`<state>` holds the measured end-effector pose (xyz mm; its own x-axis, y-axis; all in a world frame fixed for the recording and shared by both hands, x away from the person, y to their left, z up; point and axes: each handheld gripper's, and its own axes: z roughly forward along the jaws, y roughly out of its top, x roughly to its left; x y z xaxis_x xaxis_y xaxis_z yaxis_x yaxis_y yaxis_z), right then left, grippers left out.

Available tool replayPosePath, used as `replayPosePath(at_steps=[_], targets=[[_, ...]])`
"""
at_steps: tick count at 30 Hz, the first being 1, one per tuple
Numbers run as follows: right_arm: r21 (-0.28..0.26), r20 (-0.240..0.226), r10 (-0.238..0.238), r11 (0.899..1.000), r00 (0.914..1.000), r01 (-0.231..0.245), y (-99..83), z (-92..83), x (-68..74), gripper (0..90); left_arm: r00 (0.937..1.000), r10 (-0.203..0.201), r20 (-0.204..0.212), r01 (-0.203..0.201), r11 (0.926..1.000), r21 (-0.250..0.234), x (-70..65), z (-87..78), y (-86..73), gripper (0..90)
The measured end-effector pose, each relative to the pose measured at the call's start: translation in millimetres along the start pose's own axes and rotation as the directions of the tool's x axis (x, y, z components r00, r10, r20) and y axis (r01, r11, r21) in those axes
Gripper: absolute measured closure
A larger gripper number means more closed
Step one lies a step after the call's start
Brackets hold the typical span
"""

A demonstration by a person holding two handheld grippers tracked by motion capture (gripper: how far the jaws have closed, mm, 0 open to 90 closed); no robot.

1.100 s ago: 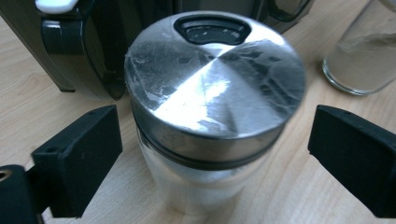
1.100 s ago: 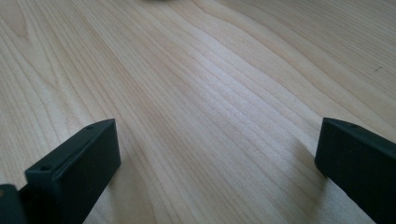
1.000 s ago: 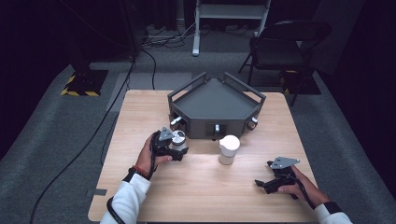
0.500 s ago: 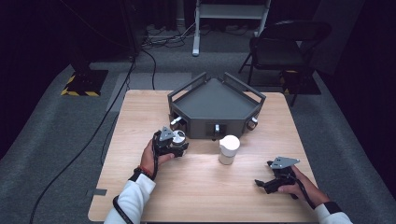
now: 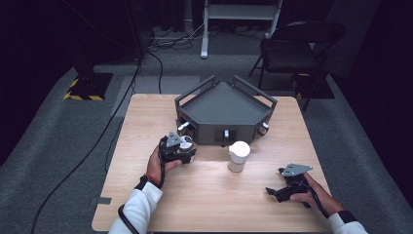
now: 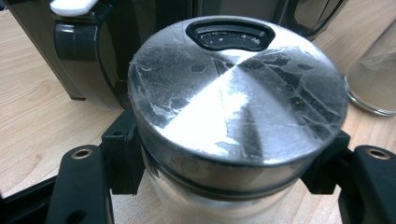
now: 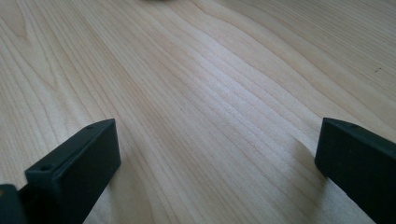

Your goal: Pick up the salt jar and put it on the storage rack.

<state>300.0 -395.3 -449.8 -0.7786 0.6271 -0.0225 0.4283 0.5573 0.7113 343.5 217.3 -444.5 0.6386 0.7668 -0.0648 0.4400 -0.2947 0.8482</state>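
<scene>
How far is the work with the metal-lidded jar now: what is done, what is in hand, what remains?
Done: the left gripper has just closed its jaws on the metal-lidded jar, which stands on the table in front of the dark tray stand. In hand: that grip. Left: the jar is not yet lifted or moved. The right gripper rests open over bare wood, and the white-lidded jar stands untouched.

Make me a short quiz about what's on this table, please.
1. True or false: the left tongs are clamped on a jar with a metal lid.
2. What stands between the two hands on the table: a) a white cup b) a red bowl c) a book?
3. Are the right tongs open or shut?

Key: 1 true; 2 a; 3 open, with nothing between them.
</scene>
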Motion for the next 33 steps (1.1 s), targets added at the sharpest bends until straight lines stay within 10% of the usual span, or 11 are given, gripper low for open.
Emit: replayPosePath(at_steps=[33], targets=[[-0.001, 0.0, 0.0, 1.0, 1.0, 0.0, 0.7, 0.9, -0.4, 0.0, 0.9998, -0.001, 0.019, 0.003, 0.9985, -0.056, -23.6, -23.2, 50.1, 30.3]])
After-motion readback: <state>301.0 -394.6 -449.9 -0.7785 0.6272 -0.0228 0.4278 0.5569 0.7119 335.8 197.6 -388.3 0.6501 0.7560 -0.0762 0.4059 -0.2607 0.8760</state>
